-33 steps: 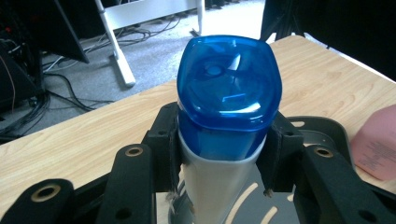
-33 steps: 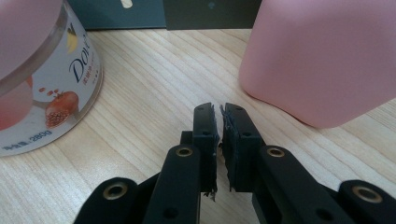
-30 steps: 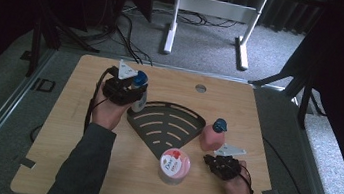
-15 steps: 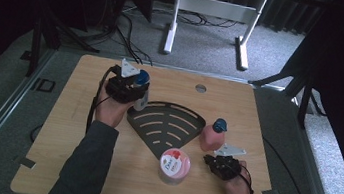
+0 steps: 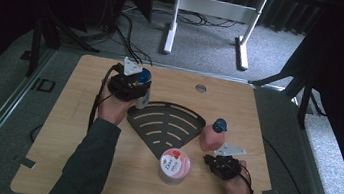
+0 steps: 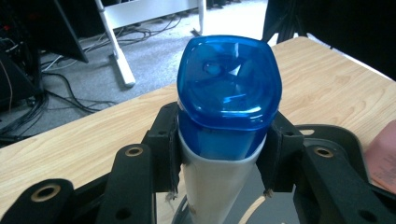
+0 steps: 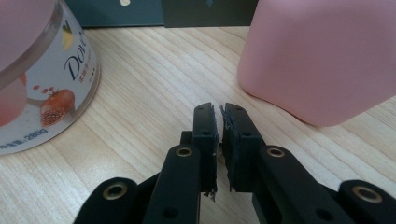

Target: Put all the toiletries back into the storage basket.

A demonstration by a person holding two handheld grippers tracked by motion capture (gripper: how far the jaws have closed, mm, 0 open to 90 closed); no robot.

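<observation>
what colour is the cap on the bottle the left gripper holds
Blue cap, clearest in the left gripper view.

The table (image 5: 100, 168) has a light wooden top with rounded corners, and it stands on grey carpet. Near its far edge there is a small round hole (image 5: 201, 88). In the middle lies a black fan-shaped rack (image 5: 165, 124) with curved slots, its point toward the person. Just before this point stands a jar (image 5: 174, 166) with a pink lid. Right of the rack stands a pink bottle (image 5: 211, 136) with a blue cap, near the rack but apart from it. In the right gripper view the jar (image 7: 32, 79) and the pink bottle (image 7: 322, 56) rest on the wood, well apart.
</observation>
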